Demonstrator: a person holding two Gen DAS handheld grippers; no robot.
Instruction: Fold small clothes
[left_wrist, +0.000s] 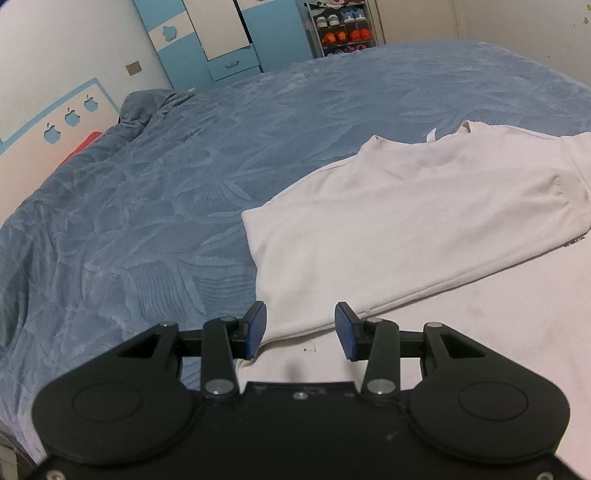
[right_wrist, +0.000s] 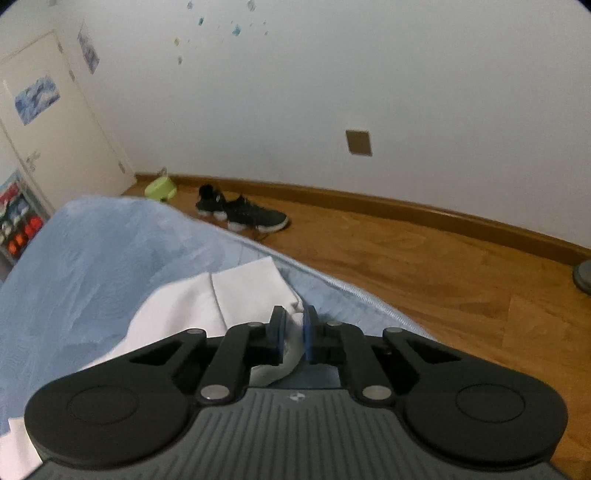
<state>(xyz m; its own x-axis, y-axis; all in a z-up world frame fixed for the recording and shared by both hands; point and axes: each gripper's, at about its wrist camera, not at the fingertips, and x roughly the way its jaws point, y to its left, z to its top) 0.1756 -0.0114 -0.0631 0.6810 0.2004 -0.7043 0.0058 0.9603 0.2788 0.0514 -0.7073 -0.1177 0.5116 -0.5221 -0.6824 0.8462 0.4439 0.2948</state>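
Note:
A white T-shirt (left_wrist: 413, 221) lies on the blue bedspread (left_wrist: 166, 192), its left side folded over the body, collar toward the far side. My left gripper (left_wrist: 300, 328) hovers open just above the shirt's near left edge, nothing between its blue pads. In the right wrist view the same white shirt (right_wrist: 229, 299) runs along the bed's right edge. My right gripper (right_wrist: 293, 334) is shut on a bunch of the shirt's fabric near that edge, and the cloth rises into the jaws.
The bedspread (right_wrist: 92, 258) ends at a wooden floor (right_wrist: 424, 266) on the right, where black sneakers (right_wrist: 240, 212) and a green object (right_wrist: 160, 188) sit by the wall. A blue wardrobe (left_wrist: 229, 37) and shoe rack (left_wrist: 343, 27) stand beyond the bed.

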